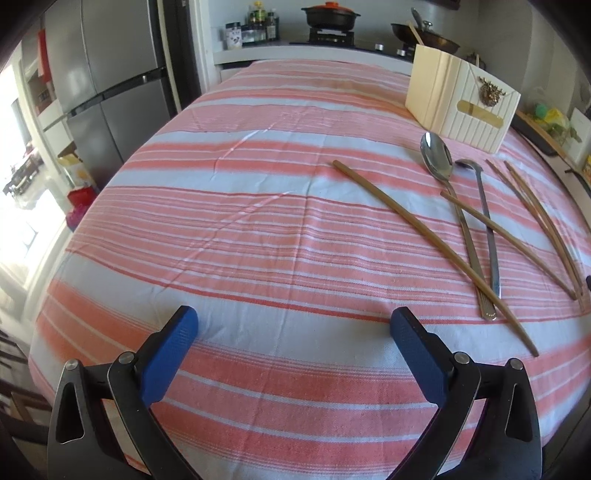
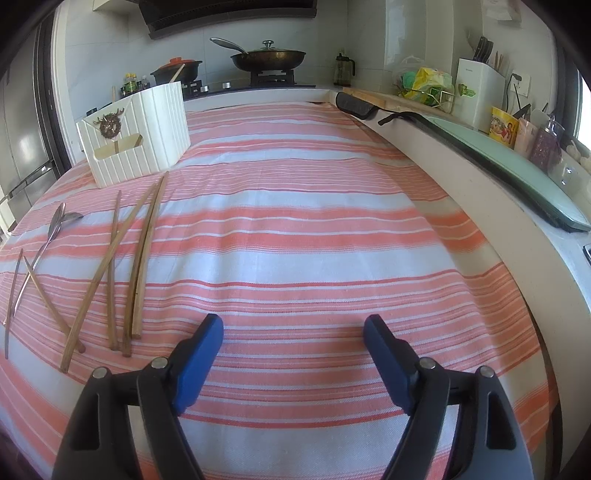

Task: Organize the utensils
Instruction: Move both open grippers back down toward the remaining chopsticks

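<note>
While both grippers hang low over a tabletop draped in a pink-and-white striped cloth, the utensils lie loose in front of a cream ribbed holder. The left gripper has its blue-padded jaws spread wide with only cloth between them; the right gripper likewise stands with jaws wide apart and empty. A large metal spoon rests just before the holder, its bowl toward it, with a smaller spoon alongside. One wooden chopstick slants across the large spoon's handle near its end, and another crosses both spoon handles. A further pair of chopsticks lies on the far side of the spoons, seen from the left wrist. From the right wrist, several chopsticks fan out from the holder toward the camera, well to the left of the right gripper. Behind the holder, a lidded pan and an orange-lidded pot sit on a stove.
</note>
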### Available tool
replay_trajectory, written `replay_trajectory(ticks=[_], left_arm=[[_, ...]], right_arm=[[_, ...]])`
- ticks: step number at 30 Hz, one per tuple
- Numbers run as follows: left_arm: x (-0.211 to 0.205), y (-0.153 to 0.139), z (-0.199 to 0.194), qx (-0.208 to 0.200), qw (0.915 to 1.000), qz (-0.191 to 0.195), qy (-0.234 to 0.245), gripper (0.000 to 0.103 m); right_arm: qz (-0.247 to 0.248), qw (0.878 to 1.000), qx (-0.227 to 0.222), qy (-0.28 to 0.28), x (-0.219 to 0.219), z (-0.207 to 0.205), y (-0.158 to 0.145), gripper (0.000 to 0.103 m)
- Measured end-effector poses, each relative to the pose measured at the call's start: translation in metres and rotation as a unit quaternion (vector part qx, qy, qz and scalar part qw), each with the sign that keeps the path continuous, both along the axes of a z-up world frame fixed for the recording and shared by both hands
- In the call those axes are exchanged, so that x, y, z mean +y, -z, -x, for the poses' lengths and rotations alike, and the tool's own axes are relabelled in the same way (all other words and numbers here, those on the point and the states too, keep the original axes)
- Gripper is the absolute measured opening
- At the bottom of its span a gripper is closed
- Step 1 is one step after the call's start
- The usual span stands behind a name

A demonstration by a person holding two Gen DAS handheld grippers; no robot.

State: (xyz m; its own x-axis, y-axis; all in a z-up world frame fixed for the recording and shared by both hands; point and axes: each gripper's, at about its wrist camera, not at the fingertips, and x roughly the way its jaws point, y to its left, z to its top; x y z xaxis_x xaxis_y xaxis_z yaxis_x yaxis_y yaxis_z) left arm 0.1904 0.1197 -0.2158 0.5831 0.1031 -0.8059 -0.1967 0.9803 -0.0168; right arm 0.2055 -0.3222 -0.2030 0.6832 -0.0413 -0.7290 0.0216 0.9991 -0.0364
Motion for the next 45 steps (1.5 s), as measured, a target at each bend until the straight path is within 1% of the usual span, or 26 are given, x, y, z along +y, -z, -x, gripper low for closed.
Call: replay_trajectory(ticks=[5, 9, 12, 15, 19, 22, 25, 27, 31, 33, 35, 37, 39, 40, 41, 43, 45], left_arm=[[0.000, -0.001, 0.001, 0.002, 1.0000, 0.001, 0.002, 0.103], [-0.001, -0.003, 0.001, 0.015, 0.9999, 0.007, -0.003, 0.103], [-0.004, -0.009, 0.004, 0.015, 0.9995, 0.030, -0.001, 0.102], [-0.010, -0.019, 0.008, 0.005, 0.9984, 0.056, 0.004, 0.102], [-0.019, -0.028, 0.006, -0.001, 0.9966, 0.081, 0.009, 0.102], [-0.023, -0.029, -0.003, 0.000, 0.9951, 0.099, 0.005, 0.102], [-0.030, -0.030, -0.020, 0.002, 0.9941, 0.108, -0.004, 0.102], [-0.039, -0.029, -0.036, 0.003, 0.9952, 0.097, -0.011, 0.102], [-0.055, -0.016, -0.059, 0.031, 0.9975, 0.063, -0.010, 0.102], [-0.062, -0.009, -0.061, 0.043, 0.9983, 0.039, 0.002, 0.102], [-0.066, -0.007, -0.055, 0.042, 0.9989, 0.012, 0.017, 0.102], [-0.062, -0.007, -0.050, 0.044, 0.9985, 0.013, 0.029, 0.102], [-0.055, -0.006, -0.047, 0.051, 0.9978, 0.007, 0.041, 0.102], [-0.052, -0.006, -0.046, 0.052, 0.9975, 0.004, 0.047, 0.102], [-0.048, -0.007, -0.045, 0.053, 0.9972, 0.004, 0.053, 0.102], [-0.041, -0.008, -0.044, 0.057, 0.9966, 0.000, 0.060, 0.102], [-0.035, -0.008, -0.044, 0.061, 0.9960, -0.002, 0.066, 0.102]], right_arm=[[0.002, 1.000, 0.000, 0.000, 0.000, 0.001, -0.001, 0.081], [0.003, 1.000, -0.002, 0.000, 0.000, 0.001, -0.001, 0.081], [0.003, 1.000, -0.003, 0.001, 0.001, 0.002, -0.001, 0.081], [0.004, 1.000, -0.003, 0.001, 0.001, 0.002, -0.001, 0.081], [0.005, 1.000, -0.003, 0.001, 0.001, 0.002, -0.001, 0.081], [0.005, 1.000, -0.004, 0.000, 0.000, 0.003, -0.001, 0.081], [0.005, 1.000, -0.004, 0.001, 0.000, 0.003, -0.001, 0.081], [0.006, 1.000, -0.004, 0.001, 0.001, 0.003, -0.001, 0.081], [0.005, 1.000, -0.005, 0.001, 0.000, 0.003, -0.001, 0.081], [0.006, 1.000, -0.005, 0.001, 0.001, 0.003, -0.001, 0.081], [0.006, 1.000, -0.004, 0.001, 0.001, 0.003, -0.001, 0.081], [0.005, 1.000, 0.000, 0.001, 0.001, 0.002, -0.002, 0.081], [0.012, 1.000, 0.023, 0.001, 0.004, -0.001, -0.005, 0.081], [0.010, 0.999, 0.040, -0.008, 0.006, -0.004, -0.009, 0.081], [-0.003, 0.999, 0.047, -0.027, 0.010, -0.006, -0.013, 0.081], [-0.034, 0.997, 0.034, -0.065, 0.020, -0.010, -0.027, 0.079], [-0.047, 0.993, 0.040, -0.100, 0.036, -0.020, -0.034, 0.077]])
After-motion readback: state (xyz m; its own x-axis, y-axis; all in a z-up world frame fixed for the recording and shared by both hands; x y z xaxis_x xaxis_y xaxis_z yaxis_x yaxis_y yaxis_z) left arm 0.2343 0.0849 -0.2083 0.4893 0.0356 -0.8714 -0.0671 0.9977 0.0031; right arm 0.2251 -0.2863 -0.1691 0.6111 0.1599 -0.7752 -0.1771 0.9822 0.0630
